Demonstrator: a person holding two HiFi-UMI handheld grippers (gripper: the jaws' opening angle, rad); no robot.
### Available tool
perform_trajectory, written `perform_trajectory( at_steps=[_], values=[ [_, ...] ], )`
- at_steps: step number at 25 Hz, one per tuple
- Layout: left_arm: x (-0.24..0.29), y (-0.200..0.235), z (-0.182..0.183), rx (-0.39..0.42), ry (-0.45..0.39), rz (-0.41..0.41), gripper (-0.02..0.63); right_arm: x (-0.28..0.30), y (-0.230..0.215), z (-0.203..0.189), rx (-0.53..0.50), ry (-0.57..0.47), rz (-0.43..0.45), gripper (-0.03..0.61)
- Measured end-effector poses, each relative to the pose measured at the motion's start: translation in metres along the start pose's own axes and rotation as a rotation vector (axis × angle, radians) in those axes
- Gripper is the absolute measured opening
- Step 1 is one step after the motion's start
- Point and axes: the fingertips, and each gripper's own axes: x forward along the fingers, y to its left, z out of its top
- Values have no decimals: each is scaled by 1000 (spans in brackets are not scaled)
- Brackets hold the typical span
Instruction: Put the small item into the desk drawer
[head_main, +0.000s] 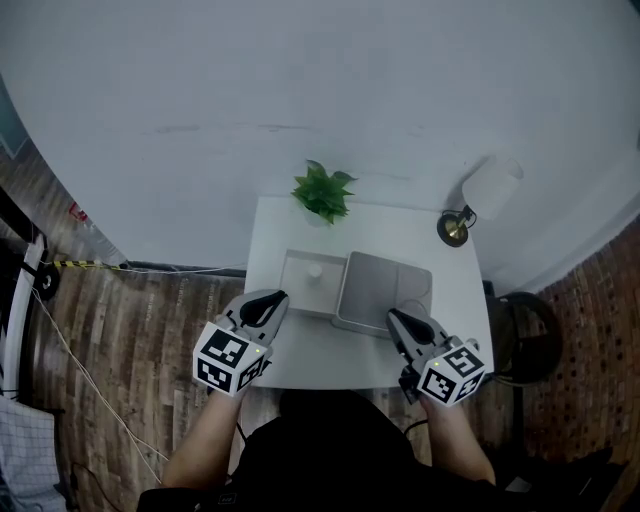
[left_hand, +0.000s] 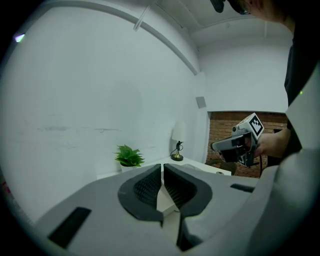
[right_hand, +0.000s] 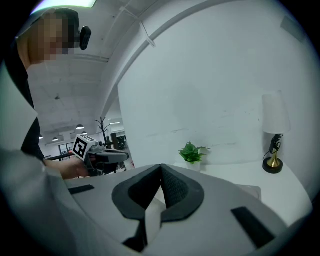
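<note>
Nearest are the two grippers, low over the front of the white bench. The left gripper has its fingers pressed together on nothing. The right gripper is likewise closed and empty.

At the left gripper's 12 o'clock the white drawer stands open, drawn out at 9 o'clock from the flat grey unit. The likely trouble is in closing it. A push from closed fingers that lands off-centre could skew the drawer, or slide the light-looking unit across the smooth bench if the right gripper does not brace it. A sharp shove could also make the contents roll or hop.

The small item appears to lie inside the drawer, toward its far wall. It is tiny, pale and roundish, and its detail is too small to tell.
</note>
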Motion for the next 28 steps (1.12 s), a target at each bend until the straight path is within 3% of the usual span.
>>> perform_trajectory(
  at_steps=[8, 16, 28],
  values=[
    [9, -15, 25, -29, -28, 31, 25, -16, -18, 26, -9, -66, 55, 3],
    [29, -39, 48, -32, -47, 61, 25, -65, -64, 46, -17, -158, 26, 3],
    [33, -46, 52, -34, -45, 127, 25, -68, -80, 59, -68, -180, 49, 3]
  ],
)
